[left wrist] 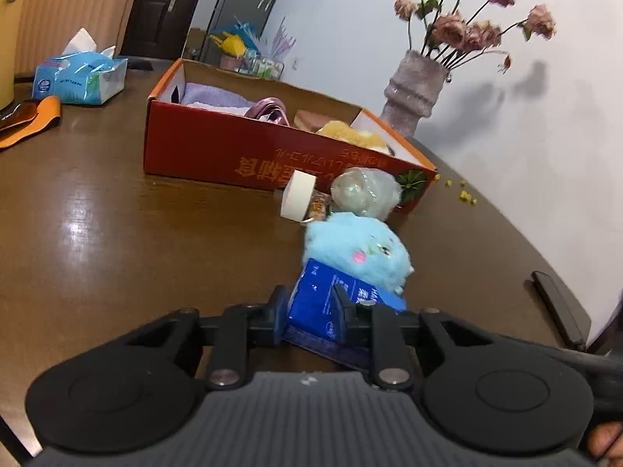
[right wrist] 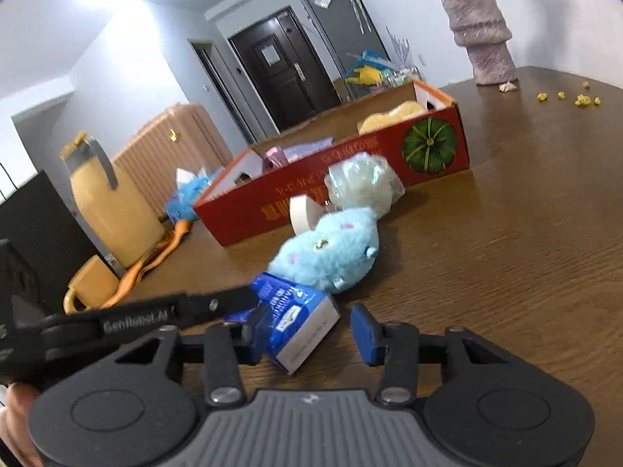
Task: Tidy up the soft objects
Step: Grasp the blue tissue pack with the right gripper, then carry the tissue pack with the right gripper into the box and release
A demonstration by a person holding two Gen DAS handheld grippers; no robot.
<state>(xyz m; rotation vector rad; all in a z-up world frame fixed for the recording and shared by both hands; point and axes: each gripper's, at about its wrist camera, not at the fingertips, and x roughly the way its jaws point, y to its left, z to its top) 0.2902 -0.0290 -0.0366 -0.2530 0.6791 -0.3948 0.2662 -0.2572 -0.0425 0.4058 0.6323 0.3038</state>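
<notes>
My left gripper (left wrist: 309, 307) is shut on a blue packet (left wrist: 317, 305), held just above the brown table. In the right wrist view the same blue packet (right wrist: 296, 323) sits between the open fingers of my right gripper (right wrist: 311, 330), with the left gripper's finger (right wrist: 218, 301) clamped on it from the left. A light blue plush toy (left wrist: 356, 253) (right wrist: 331, 249) lies just beyond the packet. Behind it are a clear-wrapped soft ball (left wrist: 364, 192) (right wrist: 360, 185) and a tape roll (left wrist: 298, 194) (right wrist: 301, 214). The red cardboard box (left wrist: 241, 151) (right wrist: 311, 202) holds a purple towel (left wrist: 218, 97), a pink bag and a yellow plush (left wrist: 354, 134).
A vase of dried flowers (left wrist: 412, 93) (right wrist: 483, 35) stands behind the box. A tissue pack (left wrist: 78, 78), an orange strap (left wrist: 27, 120), a yellow jug (right wrist: 109, 206) and a mug (right wrist: 89, 288) are at the left. Yellow crumbs (right wrist: 580, 99) lie at the right.
</notes>
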